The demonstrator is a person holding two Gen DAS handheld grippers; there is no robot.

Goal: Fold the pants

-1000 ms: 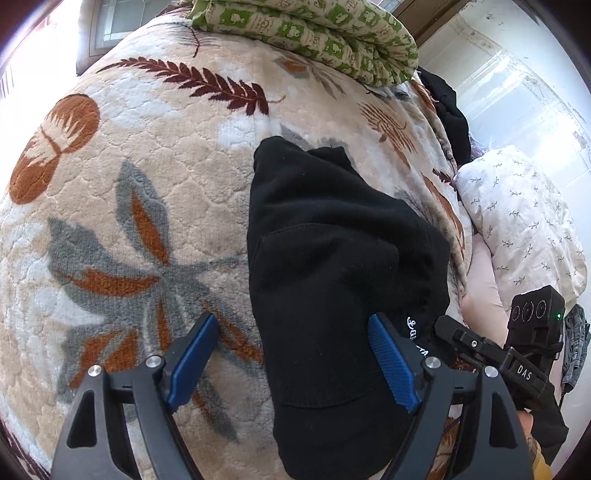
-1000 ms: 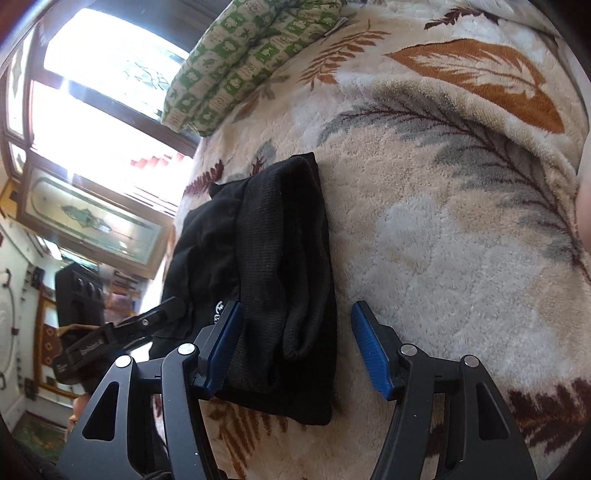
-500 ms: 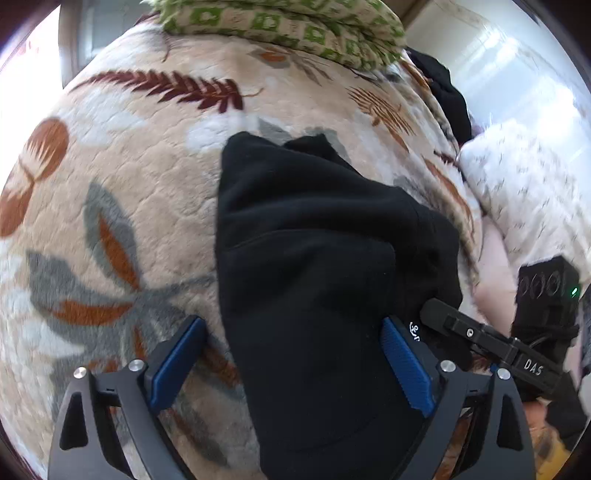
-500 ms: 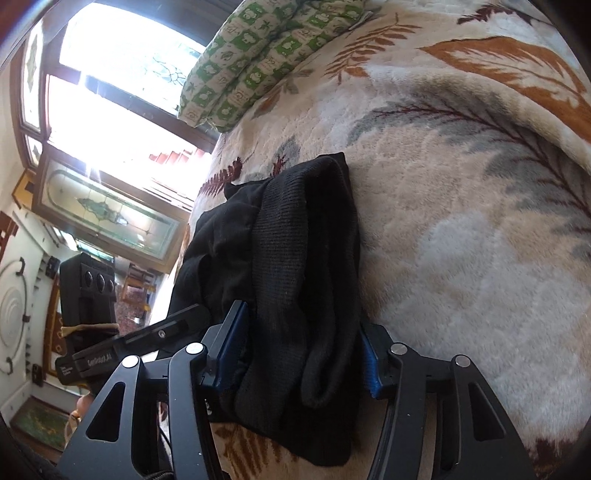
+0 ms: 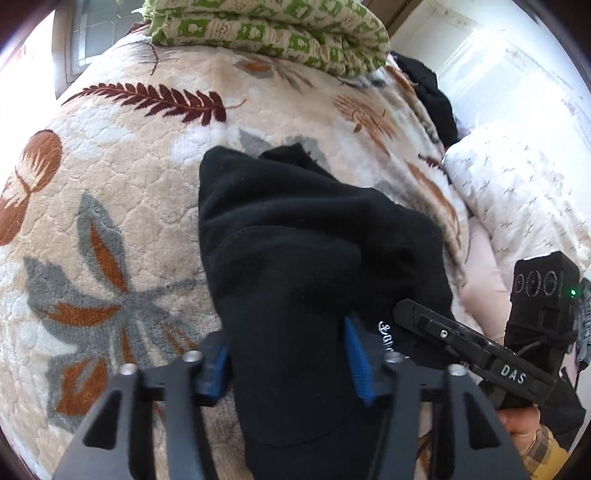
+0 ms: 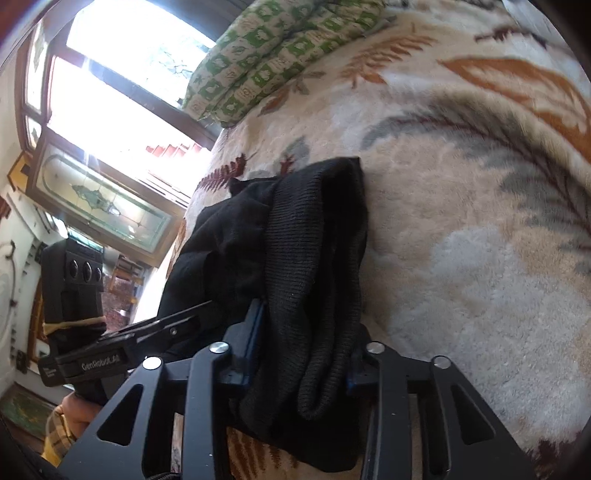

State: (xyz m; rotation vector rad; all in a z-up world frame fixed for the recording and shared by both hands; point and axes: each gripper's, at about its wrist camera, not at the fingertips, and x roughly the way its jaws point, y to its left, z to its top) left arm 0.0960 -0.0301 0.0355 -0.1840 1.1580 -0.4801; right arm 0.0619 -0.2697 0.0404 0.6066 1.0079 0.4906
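The black pants (image 5: 295,240) lie as a folded bundle on a floral fleece blanket (image 5: 110,166). My left gripper (image 5: 288,362) straddles the bundle's near end. Its jaws are closing, and both blue pads press into the cloth. In the right wrist view the pants (image 6: 295,240) show a ribbed layer on top. My right gripper (image 6: 304,354) grips that near end from the other side, its jaws also closing with cloth filling the gap. Each gripper shows in the other's view: the right gripper (image 5: 424,321) and the left gripper (image 6: 177,325).
A green-patterned folded quilt (image 5: 266,29) lies at the far end of the bed. A white pillow (image 5: 517,192) and a dark garment (image 5: 432,96) sit along the right side. A bright window (image 6: 129,74) stands beyond the bed. A hand in a yellow plaid sleeve (image 5: 528,435) holds the right gripper.
Both grippers stood wide around the pants' near end. Now each pair of pads has closed in and squeezes the cloth, which bunches between them.
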